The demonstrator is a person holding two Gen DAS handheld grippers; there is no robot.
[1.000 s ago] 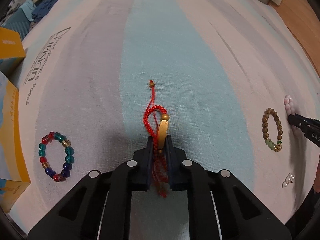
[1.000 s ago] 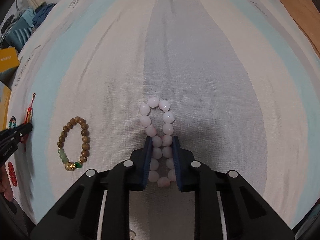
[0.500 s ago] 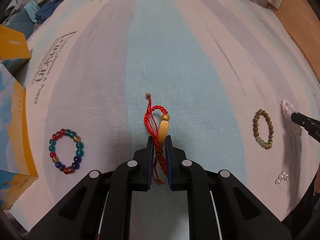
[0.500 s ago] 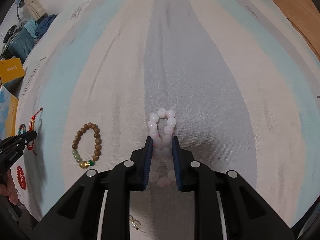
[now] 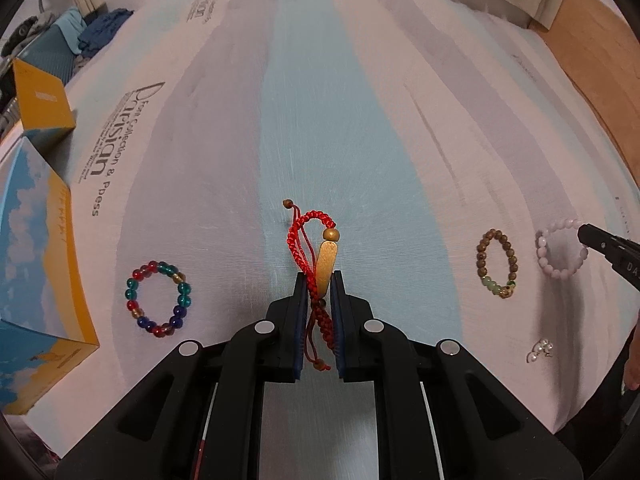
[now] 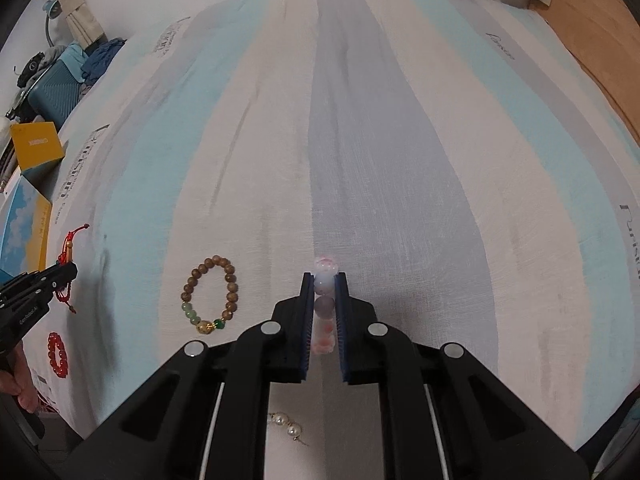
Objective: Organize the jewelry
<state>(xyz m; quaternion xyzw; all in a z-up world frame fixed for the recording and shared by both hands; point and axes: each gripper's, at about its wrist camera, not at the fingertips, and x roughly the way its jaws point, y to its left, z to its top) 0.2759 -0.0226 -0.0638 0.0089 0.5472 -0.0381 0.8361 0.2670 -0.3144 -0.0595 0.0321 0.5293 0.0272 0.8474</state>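
Jewelry lies spread over a striped bedsheet (image 5: 360,120), and two pieces are gripped above it. The left gripper (image 5: 319,280) has its fingers clamped on a red braided cord bracelet (image 5: 310,232) with a gold bar, the loop and a small bead-tipped tail standing out beyond the fingertips. A second ago this bracelet sat lower and closer to the sheet; the camera now sees more of the bed, so the gripper has risen. The right gripper (image 6: 324,280) is clamped on a pale pink bead bracelet (image 6: 325,276), which now shows edge-on as a single column of beads between the fingers, where earlier it lay as an open loop on the gray stripe. In the left wrist view that pink bracelet (image 5: 560,248) hangs as a ring from the right gripper's tip, off the cloth. On the sheet rest a multicoloured glass bead bracelet (image 5: 158,300) to the left, a brown wooden bead bracelet (image 5: 498,264) between the two grippers, a small pearl earring (image 5: 540,350) near the front edge, and a red bead bracelet (image 6: 58,354) at the far left. A blue and yellow box (image 5: 36,280) stands beside the multicoloured bracelet.
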